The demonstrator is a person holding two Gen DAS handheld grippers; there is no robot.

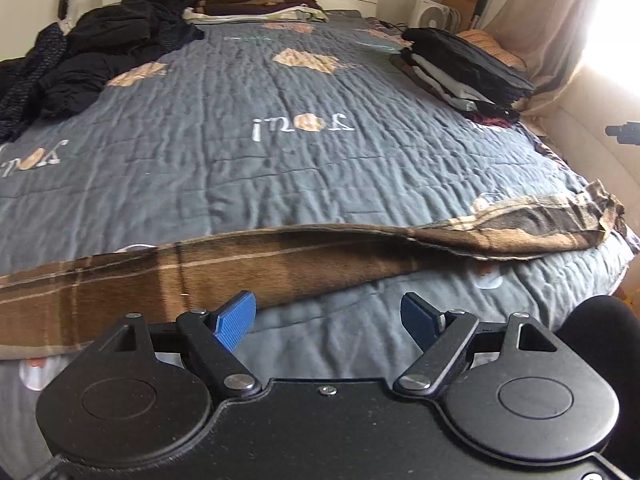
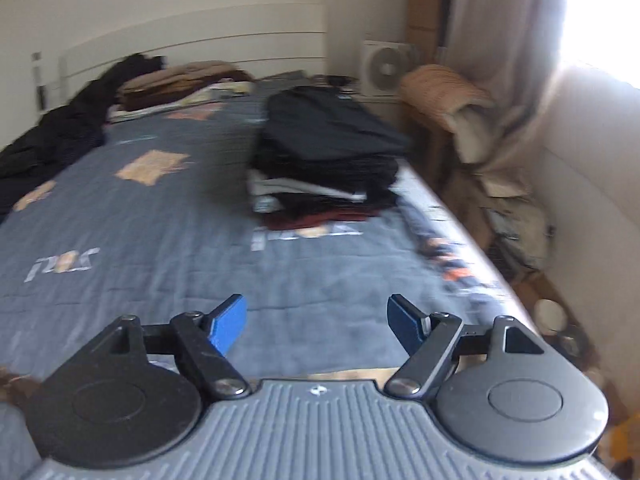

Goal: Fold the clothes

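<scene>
**Brown plaid garment lying in a long strip across the near end of the bed**

Brown plaid garment [image 1: 248, 256] is lying stretched in a narrow band across the near end of the bed [image 1: 280, 152], running from the left edge to a crumpled end at the right. It looks folded lengthwise, though how many layers it has is hard to tell. The left gripper [image 1: 328, 318] is hovering just in front of it, jaws spread apart and holding nothing. The right gripper [image 2: 316, 322] is hanging over the grey quilt, jaws also released and empty; its view is blurred.

Further out, a folded stack of dark clothes [image 1: 464, 68] is sitting near the bed's right edge, and a second folded stack in browns [image 1: 256, 2] is resting by the headboard. A loose heap of dark clothes [image 1: 92, 48] is sprawling at the far left.

Judging by this, part of the laundry is sitting folded, while the plaid piece seems half-folded and the heap is awaiting folding.
</scene>
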